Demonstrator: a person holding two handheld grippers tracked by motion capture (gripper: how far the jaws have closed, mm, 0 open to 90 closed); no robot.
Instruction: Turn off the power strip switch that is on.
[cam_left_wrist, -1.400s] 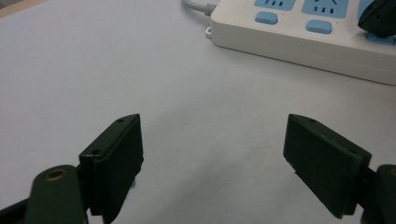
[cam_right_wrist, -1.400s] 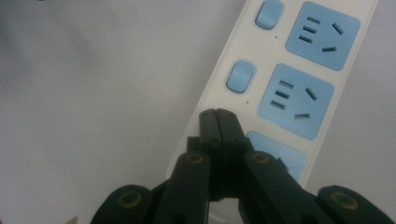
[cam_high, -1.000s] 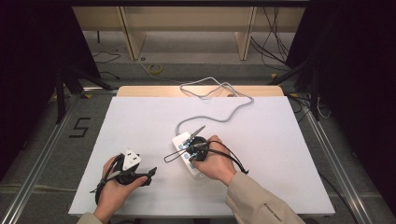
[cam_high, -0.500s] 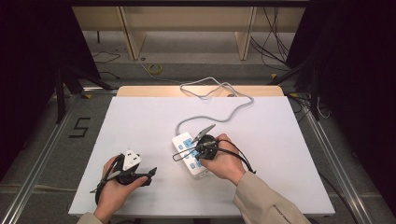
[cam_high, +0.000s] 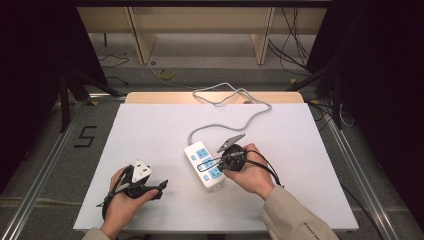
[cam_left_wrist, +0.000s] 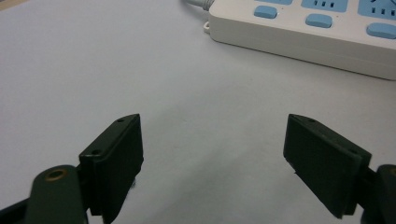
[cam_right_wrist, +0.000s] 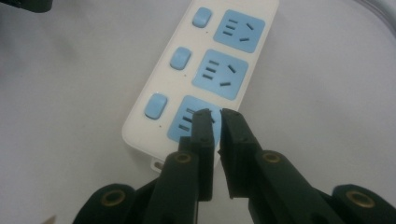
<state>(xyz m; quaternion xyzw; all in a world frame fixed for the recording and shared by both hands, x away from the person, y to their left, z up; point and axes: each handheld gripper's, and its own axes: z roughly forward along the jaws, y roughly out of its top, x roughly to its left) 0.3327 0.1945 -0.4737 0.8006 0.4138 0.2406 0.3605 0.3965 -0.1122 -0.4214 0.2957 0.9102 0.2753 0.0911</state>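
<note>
My right gripper (cam_right_wrist: 215, 114), jaws just parted to a slit and holding nothing, hovers over the power strip (cam_high: 204, 165) at mid-table; the left gripper (cam_left_wrist: 212, 154) waits open, sockets all unplugged.

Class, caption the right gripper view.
Hand-held gripper hovering, jaws slightly apart, above white power strip with blue sockets.

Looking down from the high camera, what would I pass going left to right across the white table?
Left hand-held gripper → power strip → right hand-held gripper, poised over the strip.
</note>
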